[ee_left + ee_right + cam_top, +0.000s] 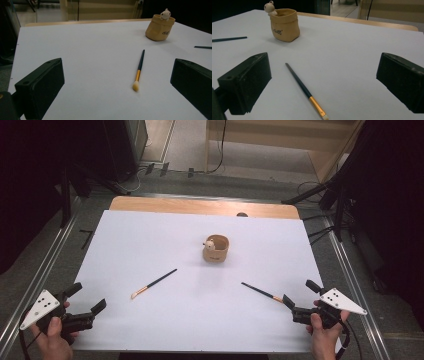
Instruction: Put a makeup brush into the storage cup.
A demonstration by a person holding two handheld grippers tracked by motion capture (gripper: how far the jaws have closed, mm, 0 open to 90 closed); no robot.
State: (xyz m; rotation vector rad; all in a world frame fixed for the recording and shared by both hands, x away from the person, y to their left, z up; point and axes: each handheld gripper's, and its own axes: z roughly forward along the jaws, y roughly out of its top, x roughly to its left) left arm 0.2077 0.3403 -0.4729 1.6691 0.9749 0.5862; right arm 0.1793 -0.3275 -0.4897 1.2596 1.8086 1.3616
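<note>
Right tool (295,301) agape, dark gold-ferruled brush (262,292)

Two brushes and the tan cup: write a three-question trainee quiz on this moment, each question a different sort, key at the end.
1. True or false: the left brush stands inside the tan cup.
2. Multiple choice: the right gripper is A) shut on a brush, B) open beside the right brush, C) inside the cup.
3. Fill in: a small ____ figure sits at the cup's rim.

Key
1. False; it lies flat on the white table, apart from the cup.
2. B; its jaws stand wide, with the brush's tip end close by.
3. Animal; the figure is pale. The left gripper is open too.
</note>
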